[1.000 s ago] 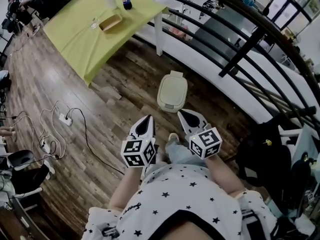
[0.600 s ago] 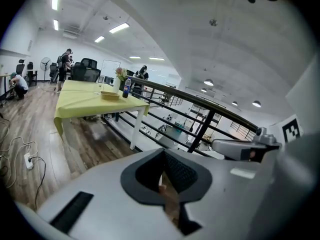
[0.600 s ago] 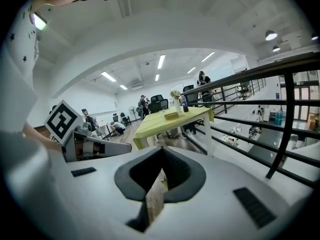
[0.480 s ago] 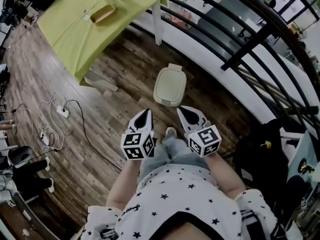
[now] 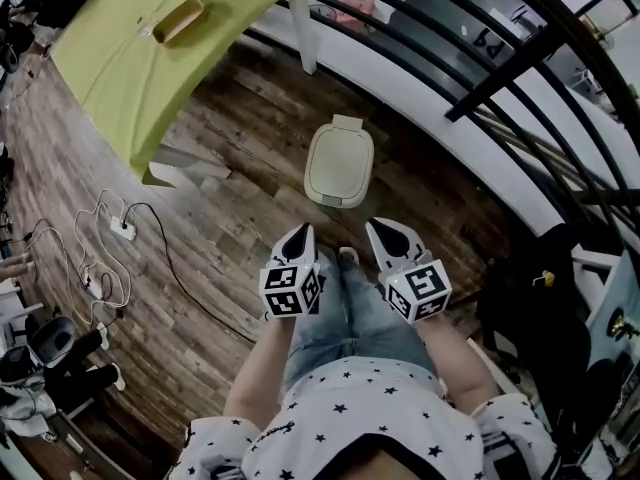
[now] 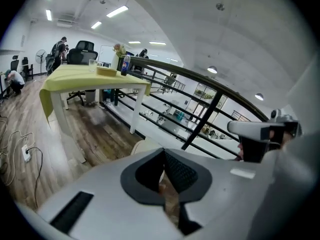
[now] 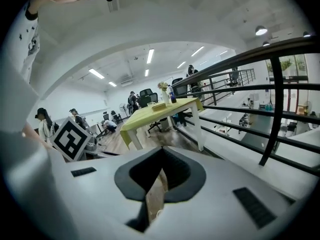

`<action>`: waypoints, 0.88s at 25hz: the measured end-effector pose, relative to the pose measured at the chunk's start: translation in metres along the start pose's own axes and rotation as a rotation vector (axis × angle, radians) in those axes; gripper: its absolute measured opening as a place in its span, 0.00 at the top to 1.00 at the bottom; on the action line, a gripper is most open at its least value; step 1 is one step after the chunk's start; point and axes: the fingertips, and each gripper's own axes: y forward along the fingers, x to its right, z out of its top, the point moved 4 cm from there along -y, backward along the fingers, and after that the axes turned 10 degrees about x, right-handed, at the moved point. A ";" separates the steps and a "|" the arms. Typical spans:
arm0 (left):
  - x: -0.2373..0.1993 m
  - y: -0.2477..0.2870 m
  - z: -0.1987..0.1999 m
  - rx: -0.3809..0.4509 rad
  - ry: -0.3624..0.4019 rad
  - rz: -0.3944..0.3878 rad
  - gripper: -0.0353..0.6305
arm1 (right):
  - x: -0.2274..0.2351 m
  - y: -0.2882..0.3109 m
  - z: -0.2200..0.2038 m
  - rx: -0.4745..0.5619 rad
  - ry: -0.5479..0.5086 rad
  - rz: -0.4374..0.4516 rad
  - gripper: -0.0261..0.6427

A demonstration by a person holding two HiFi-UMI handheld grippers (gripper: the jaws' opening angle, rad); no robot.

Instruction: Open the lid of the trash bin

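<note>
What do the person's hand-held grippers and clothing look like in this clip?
The left hand-held gripper and right hand-held gripper are pale grey pointed shells with black ribbed pads inside; each carries a white cube printed with black square markers. No cables show. The person wears a white short-sleeved shirt with dark stars and blue jeans.

I have both grippers low in front of my body, side by side and a little apart, both pointing forward and down. My left gripper (image 5: 298, 238) has its jaws closed tip to tip with nothing between them, and my right gripper (image 5: 388, 236) is the same, tips together and empty. The left marker cube (image 5: 291, 290) and right marker cube (image 5: 420, 290) face up toward my head. My left forearm (image 5: 255, 378) and right forearm (image 5: 452, 356) are bare and reach forward from beside my torso.
</note>
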 end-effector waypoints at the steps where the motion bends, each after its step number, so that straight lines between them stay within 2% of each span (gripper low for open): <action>1: -0.005 0.006 -0.009 -0.019 -0.006 0.004 0.93 | 0.003 0.002 -0.005 -0.004 0.004 -0.008 0.97; 12: -0.034 0.081 -0.095 -0.161 -0.007 0.000 0.93 | 0.036 0.036 -0.054 -0.024 0.011 -0.049 0.97; 22: -0.062 0.126 -0.148 -0.251 0.004 0.021 0.93 | 0.049 0.050 -0.091 -0.047 0.019 -0.073 0.97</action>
